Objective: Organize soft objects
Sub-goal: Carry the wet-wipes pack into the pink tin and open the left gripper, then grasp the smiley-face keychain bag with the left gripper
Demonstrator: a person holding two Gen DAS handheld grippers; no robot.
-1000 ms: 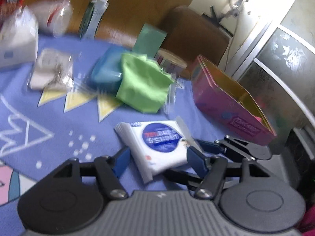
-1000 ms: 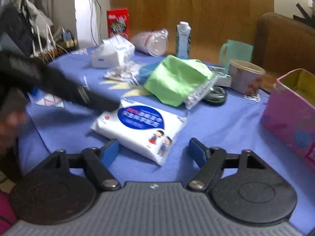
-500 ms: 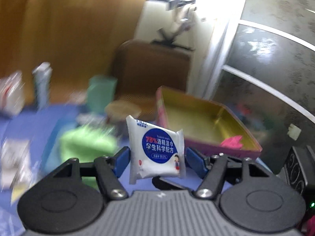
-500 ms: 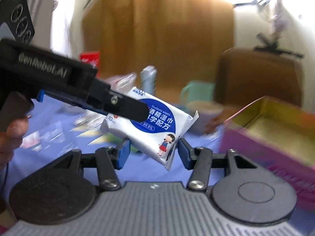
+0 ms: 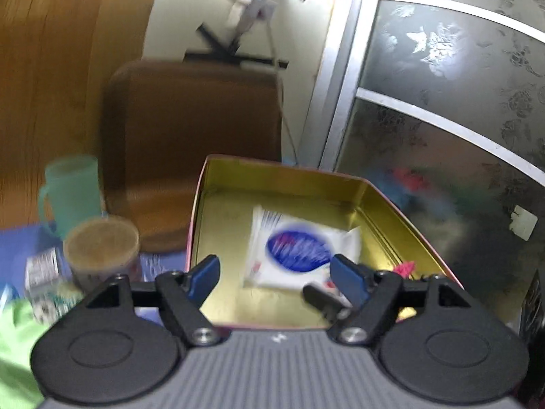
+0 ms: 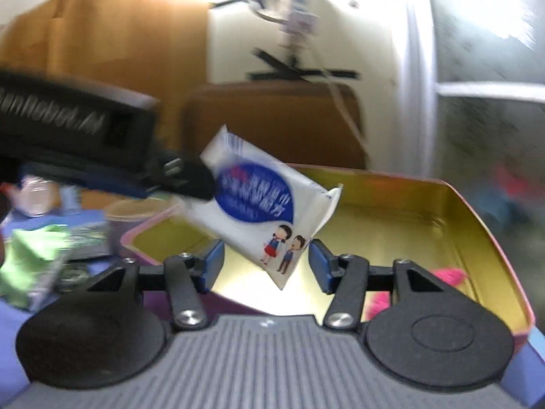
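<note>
Where half a second ago the left gripper (image 5: 274,274) clamped the wipes pack (image 5: 299,250), its jaws now open, the blurred pack loose over the tin (image 5: 282,175) ahead; the right gripper's (image 6: 265,266) jaws open too, clear of it.

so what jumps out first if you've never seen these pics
The white wipes pack with a blue oval label stands out first, blurred and tilted over the open pink tin with a gold inside. The left gripper, jaws opening, points into that tin with its blue pads clear of the pack; the right gripper, also opening, frames the pack's lower corner. A small bright pink item lies in the tin's near corner.
</note>
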